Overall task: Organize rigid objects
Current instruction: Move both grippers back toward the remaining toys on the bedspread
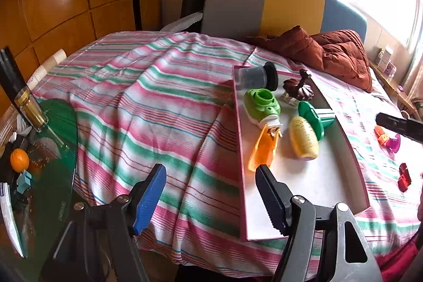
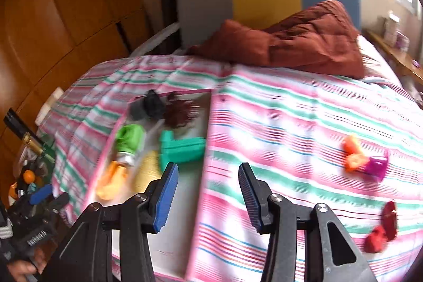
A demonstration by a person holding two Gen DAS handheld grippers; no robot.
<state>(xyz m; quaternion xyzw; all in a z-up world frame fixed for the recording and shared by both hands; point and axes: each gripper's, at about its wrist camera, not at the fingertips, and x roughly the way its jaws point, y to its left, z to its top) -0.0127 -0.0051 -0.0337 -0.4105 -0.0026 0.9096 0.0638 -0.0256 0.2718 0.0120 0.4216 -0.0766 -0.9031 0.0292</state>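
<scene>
Each gripper, the left gripper [image 1: 211, 192] and the right gripper [image 2: 208, 192], was built from black angular arms joined by round silver screws. Ribbed blue pads [image 1: 149, 198] were fitted on the fingers.

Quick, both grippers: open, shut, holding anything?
Left gripper: jaws open, holding nothing.
Right gripper: jaws open, holding nothing.
</scene>
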